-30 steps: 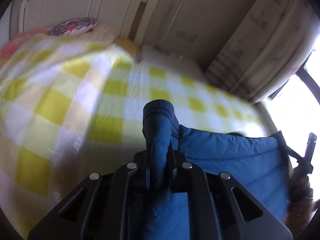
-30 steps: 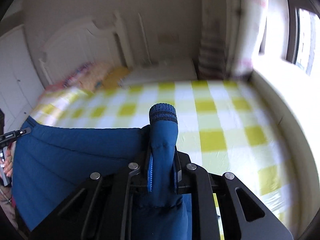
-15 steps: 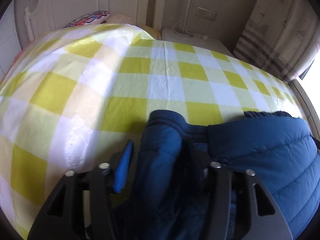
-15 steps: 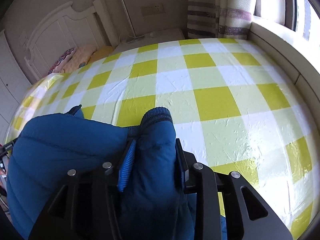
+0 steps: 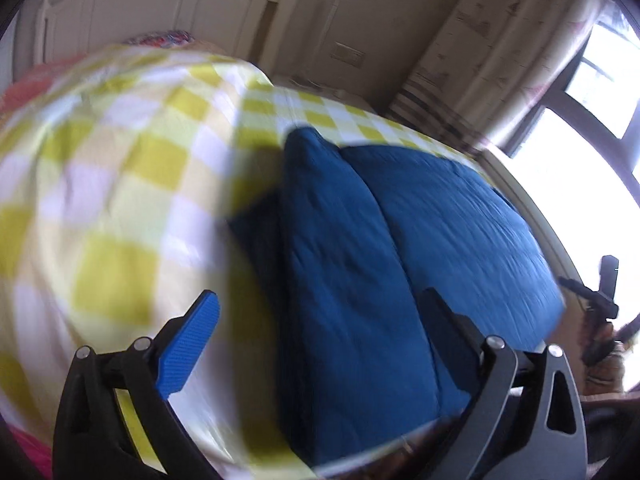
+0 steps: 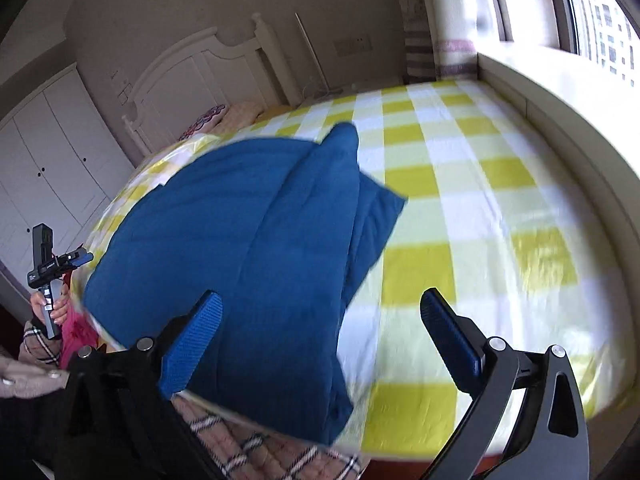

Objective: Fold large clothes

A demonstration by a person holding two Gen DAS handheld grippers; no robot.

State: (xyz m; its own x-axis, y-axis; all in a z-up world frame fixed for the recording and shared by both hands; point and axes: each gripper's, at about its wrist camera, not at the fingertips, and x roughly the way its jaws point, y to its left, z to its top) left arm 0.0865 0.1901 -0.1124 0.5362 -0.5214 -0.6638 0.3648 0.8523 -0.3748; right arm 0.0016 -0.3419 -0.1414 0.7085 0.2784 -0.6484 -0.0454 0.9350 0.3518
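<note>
Laying the blue jacket [image 6: 240, 240] flat on the bed [image 6: 500, 184].
Both hand-held grippers, left [image 5: 320, 344] and right [image 6: 320, 344], gape wide, empty; next grip likely the sleeve [image 6: 332, 184] at 12 o'clock.

Left hand-held gripper [image 5: 316, 336]: jaws spread wide, nothing clamped, pointing toward 12 o'clock.
Right hand-held gripper [image 6: 320, 332]: jaws spread wide, nothing clamped, pointing toward 12 o'clock.
Left hand [image 6: 50, 307]: wrapped around its handle, at 9 o'clock in the right wrist view.

jacket [image 6: 240, 240] on bed [image 6: 460, 208], headboard [image 6: 192, 68] behind, window [image 6: 592, 8] right
</note>
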